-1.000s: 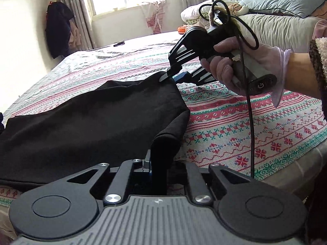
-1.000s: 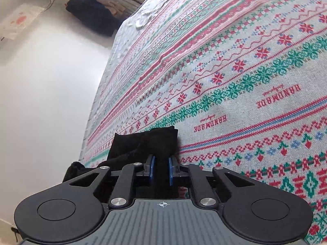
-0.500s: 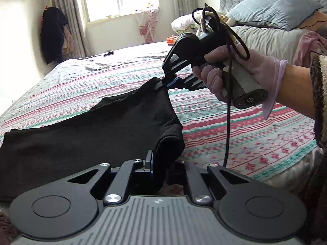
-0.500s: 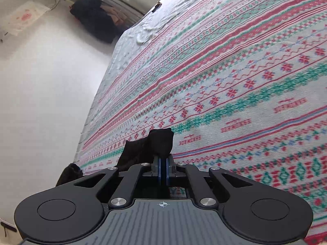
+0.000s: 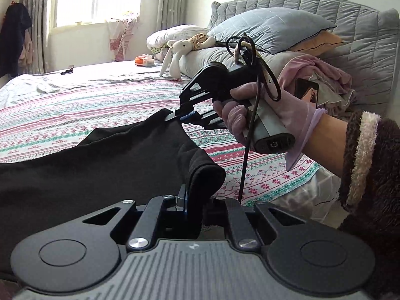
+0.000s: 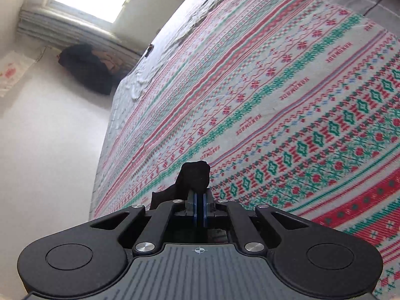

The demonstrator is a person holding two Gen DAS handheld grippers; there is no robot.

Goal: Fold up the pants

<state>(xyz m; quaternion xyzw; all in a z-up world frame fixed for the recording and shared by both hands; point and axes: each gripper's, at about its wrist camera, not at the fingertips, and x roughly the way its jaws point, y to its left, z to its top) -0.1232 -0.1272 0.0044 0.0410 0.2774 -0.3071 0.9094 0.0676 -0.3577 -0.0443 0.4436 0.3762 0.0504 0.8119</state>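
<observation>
Spanning the lower left and centre of the left wrist view, the black pants [image 5: 95, 165] lay partly on a patterned bedspread [image 5: 75, 115] and were lifted at two points along one edge.

- Left gripper [image 5: 193, 203]: bottom centre of its own view, jaws clenched on a thick rolled fold of the pants.
- Right gripper [image 5: 183, 118]: centre of the left wrist view, held by a gloved hand [image 5: 252, 115] with a fleecy dark sleeve [image 5: 370, 165] at the right edge; jaws clamped on the far corner of the pants, raised clear of the bedspread. A black cable [image 5: 246, 165] hung from its handle.
- Right wrist view: blue pads [image 6: 203, 208] pressed nearly together at lower centre, a tuft of black cloth standing above them.
- Upper right, left wrist view: grey quilted headboard [image 5: 350, 25], blue-grey pillow [image 5: 272, 28], pink garment [image 5: 322, 72].
- Upper centre: white plush rabbit [image 5: 176, 52].
- Upper left: bright window [image 5: 100, 0] with curtains.
</observation>
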